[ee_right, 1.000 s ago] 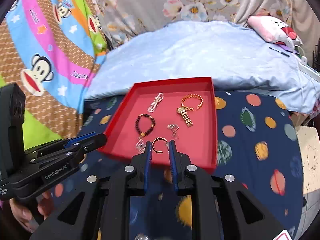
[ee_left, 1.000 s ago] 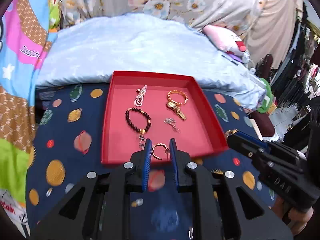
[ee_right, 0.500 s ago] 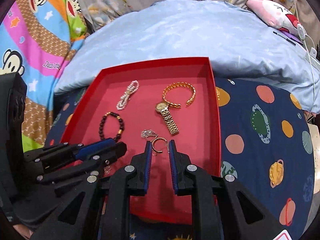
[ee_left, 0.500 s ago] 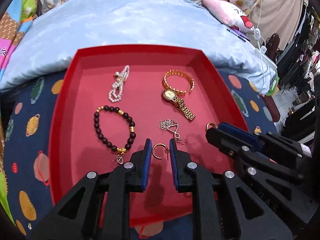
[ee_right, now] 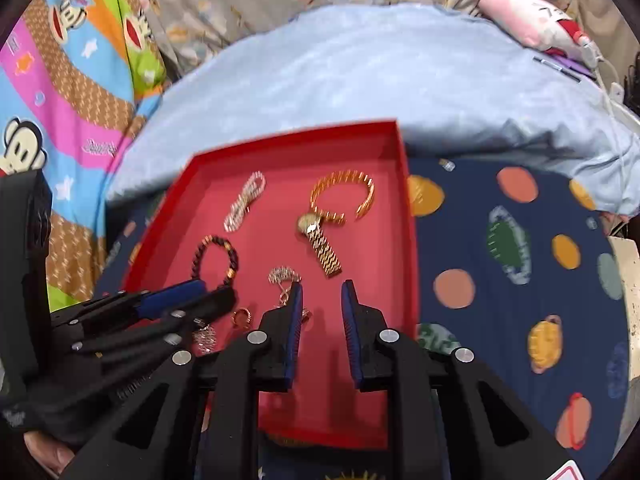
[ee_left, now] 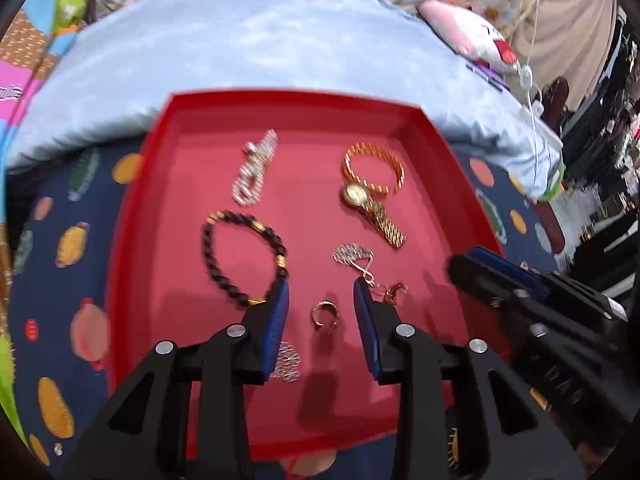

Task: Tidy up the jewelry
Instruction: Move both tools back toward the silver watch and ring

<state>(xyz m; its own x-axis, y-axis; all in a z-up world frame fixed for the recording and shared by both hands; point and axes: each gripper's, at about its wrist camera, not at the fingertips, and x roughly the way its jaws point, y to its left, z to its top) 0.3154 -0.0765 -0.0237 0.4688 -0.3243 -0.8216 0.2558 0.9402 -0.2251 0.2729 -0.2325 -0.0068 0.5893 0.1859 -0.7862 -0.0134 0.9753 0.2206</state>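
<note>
A red tray [ee_left: 132, 216] on the bed holds a pearl piece [ee_left: 254, 172], a gold watch [ee_left: 370, 196], a dark bead bracelet [ee_left: 244, 260], a silver earring [ee_left: 352, 256] and a second silver piece [ee_left: 286, 356]. My left gripper [ee_left: 321, 300] is open just above the tray floor; a gold hoop earring [ee_left: 325, 315] lies loose between its fingers. A second gold hoop [ee_left: 394, 291] lies to its right. My right gripper [ee_right: 319, 304] is open and empty over the tray [ee_right: 408, 216]; that hoop [ee_right: 306, 314] shows beside its left finger. The left gripper [ee_right: 180, 300] shows at its left.
The tray sits on a navy planet-print sheet [ee_right: 500, 280]. A pale blue duvet [ee_left: 280, 40] rises behind it. A pink plush toy [ee_right: 536, 24] and a white cable [ee_left: 530, 80] lie at the back right. A colourful monkey-print blanket [ee_right: 60, 80] is at the left.
Both grippers have opened and let go of their gold hoop earrings, which now lie on the tray floor. Both have moved forward and lower over the tray.
</note>
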